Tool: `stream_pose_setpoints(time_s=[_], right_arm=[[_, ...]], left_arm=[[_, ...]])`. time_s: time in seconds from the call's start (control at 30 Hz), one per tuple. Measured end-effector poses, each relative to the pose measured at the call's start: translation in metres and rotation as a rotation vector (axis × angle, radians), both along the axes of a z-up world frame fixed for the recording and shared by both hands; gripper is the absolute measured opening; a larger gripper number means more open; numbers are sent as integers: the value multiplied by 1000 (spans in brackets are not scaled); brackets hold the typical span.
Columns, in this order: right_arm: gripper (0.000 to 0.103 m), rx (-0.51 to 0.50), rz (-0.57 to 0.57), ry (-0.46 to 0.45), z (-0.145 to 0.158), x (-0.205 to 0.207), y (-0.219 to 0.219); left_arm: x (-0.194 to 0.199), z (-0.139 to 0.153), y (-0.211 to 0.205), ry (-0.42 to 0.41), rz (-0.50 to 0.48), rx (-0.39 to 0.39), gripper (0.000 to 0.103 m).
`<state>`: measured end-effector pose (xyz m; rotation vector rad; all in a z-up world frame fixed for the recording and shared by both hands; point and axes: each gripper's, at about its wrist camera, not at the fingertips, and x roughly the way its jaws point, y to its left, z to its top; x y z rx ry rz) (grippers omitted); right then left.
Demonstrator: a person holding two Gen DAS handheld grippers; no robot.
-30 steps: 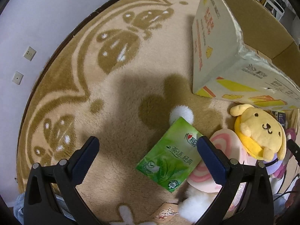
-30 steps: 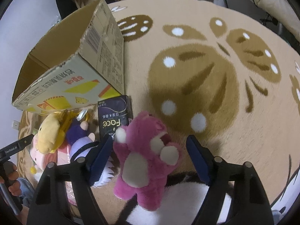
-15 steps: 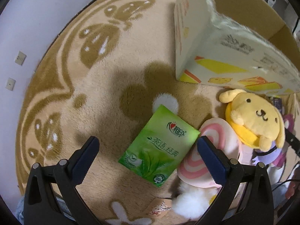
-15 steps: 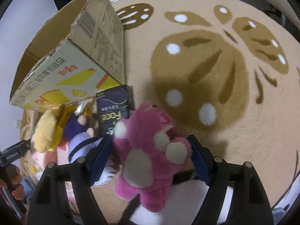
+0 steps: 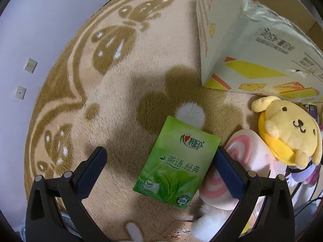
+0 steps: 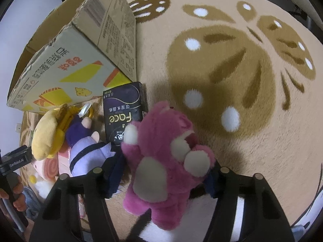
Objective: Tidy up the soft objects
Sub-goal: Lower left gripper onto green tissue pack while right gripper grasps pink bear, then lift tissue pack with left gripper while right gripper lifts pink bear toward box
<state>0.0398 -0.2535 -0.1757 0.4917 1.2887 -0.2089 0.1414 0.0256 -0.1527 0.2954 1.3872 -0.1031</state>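
A pink bear plush [image 6: 159, 183] sits upright on the rug between the jaws of my right gripper [image 6: 165, 163]. The jaws are closing and their blue pads press into its sides. Behind the bear lies a dark tissue pack [image 6: 123, 109], with a purple plush [image 6: 86, 147] and a yellow dog plush [image 6: 46, 137] to its left. My left gripper [image 5: 159, 151] hangs open over a green tissue pack [image 5: 175, 167]; its right finger is at the pack's edge and its left finger stands well clear. A pink swirl plush [image 5: 240, 157] and the yellow dog plush [image 5: 288, 129] lie right of the pack.
An open cardboard box [image 5: 242, 46] stands on the beige butterfly rug [image 5: 121, 100], just behind the toys; the same box [image 6: 70, 66] shows in the right wrist view. A hand holding the left gripper's handle [image 6: 12, 183] shows at the left edge. A white wall borders the rug.
The right jaws have narrowed onto the pink bear, and the gripper has sunk slightly toward it. The left gripper has barely moved over the green pack and stays open.
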Motion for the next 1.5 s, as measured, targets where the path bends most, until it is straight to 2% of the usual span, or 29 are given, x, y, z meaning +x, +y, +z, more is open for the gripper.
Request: stream_pose_setpoints(time_s=[0.03, 0.17, 0.23, 0.3, 0.33, 0.53, 0.73, 0.8, 0.97, 1.1, 1.37, 1.5], right_arm=[[67, -8, 5, 2, -1, 1, 2], [66, -24, 15, -2, -1, 0, 8], [64, -35, 21, -6, -2, 1, 12], [63, -41, 27, -8, 1, -4, 15], [62, -42, 28, -9, 2, -3, 16], [58, -63, 43, -56, 18, -7, 23], [57, -79, 41, -137, 40, -15, 28], [57, -82, 39, -166, 47, -17, 31], [57, -94, 44, -216, 64, -24, 34], [57, -103, 38, -259, 81, -35, 25], [56, -99, 28, -434, 121, -40, 27], [56, -99, 30, -507, 142, -42, 33]], left_arm=[[0, 0, -1, 0, 0, 1, 102], [-8, -1, 0, 25, 6, -63, 84], [-8, 0, -1, 21, 2, -65, 79], [-9, 1, -5, 11, -11, -64, 67], [-10, 2, -6, 7, -15, -65, 55], [-7, 12, -3, -22, -1, -66, 54], [-7, 25, -5, -102, 12, 11, 53], [-6, 33, -11, -122, 10, -1, 53], [-19, 58, 5, -218, 5, -31, 53], [-27, 85, 7, -302, -2, -122, 53], [-38, 136, 3, -519, -26, -170, 53], [-35, 154, 4, -557, -7, -235, 53]])
